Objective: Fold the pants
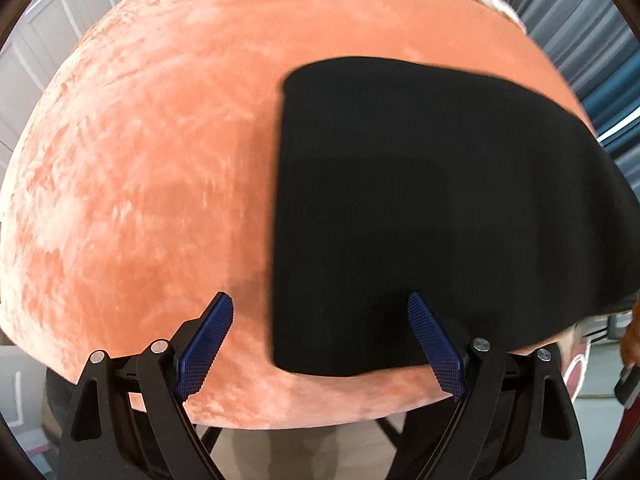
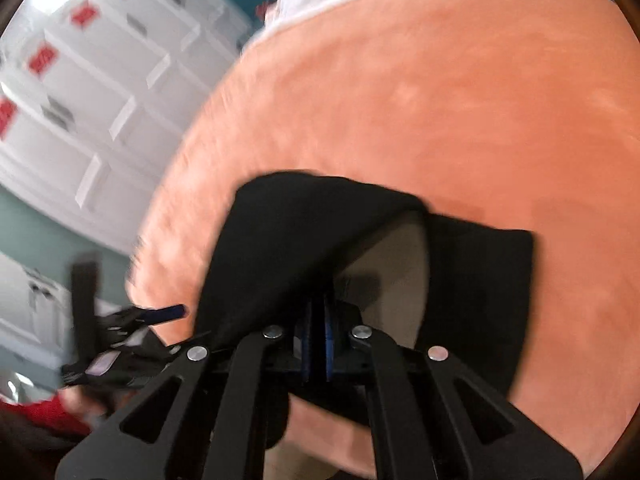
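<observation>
the right tool (image 2: 316, 344) is pressed together on a near edge of the pants (image 2: 304, 240), lifting that black cloth into a tent above the counter (image 2: 480, 120); pale floor shows under the raised fold. the left tool (image 1: 320, 340) stands spread wide and holds nothing, its pads hanging over the pants' near left corner, one over black cloth and one over orange plush.

the pants (image 1: 440, 200) already lie as a compact dark block, so at least one fold looks done. i judge a further fold is under way, with the lifted edge yet to be carried over and laid flat.

from the left tool's view the pants sit at 3 o'clock, their near edge close to the counter's rim at 6 and their right side reaching the rim at 4. open plush runs from 9 round to 12, so there is room to fold that way. white cabinets (image 2: 100, 100) stand well beyond.
</observation>
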`<state>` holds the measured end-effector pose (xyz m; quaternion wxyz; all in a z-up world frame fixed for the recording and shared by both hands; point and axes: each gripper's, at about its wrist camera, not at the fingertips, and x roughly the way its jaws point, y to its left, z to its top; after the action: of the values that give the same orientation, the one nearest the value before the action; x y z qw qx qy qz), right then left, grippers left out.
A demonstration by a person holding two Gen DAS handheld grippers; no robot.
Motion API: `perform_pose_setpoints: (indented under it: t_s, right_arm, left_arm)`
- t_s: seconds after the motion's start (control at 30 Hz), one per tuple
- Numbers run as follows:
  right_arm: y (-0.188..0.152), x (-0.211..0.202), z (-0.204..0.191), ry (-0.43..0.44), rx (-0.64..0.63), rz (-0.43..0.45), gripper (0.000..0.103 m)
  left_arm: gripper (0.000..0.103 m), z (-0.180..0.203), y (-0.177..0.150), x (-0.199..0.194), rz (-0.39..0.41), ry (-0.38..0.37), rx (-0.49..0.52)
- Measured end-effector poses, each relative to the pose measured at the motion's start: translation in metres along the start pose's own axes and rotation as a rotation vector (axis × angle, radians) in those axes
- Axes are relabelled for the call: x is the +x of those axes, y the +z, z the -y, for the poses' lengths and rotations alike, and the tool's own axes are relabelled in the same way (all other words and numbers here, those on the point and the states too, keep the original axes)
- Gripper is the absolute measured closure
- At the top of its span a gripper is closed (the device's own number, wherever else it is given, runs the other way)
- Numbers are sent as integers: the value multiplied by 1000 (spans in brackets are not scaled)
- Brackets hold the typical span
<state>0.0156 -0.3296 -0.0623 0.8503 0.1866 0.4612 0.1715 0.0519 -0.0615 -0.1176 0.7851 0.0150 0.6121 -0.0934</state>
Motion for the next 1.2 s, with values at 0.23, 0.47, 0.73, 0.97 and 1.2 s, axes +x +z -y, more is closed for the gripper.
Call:
perform_pose_setpoints:
  t_s: [0.23,0.47,0.73,0.97,1.2]
  right_arm:
    - [-44,18,95,-66,272,-23,99]
    - [-46,-34,62,-127,215,116,44]
    - [-31,24,49,-195,133,59,92]
    - [-23,22,80,-306,247,70,87]
    - [3,38,4,-205,34,95,89]
  left_arm:
    - [15,1,0,38,-76,-6,-24]
    - [15,-15,4,34,-74,-77,-96]
    - [5,-14,10,46,-79,-46,-115]
    - [5,2,14,55,-70,21,-100]
    - [5,5,10,54,-63,15,-95]
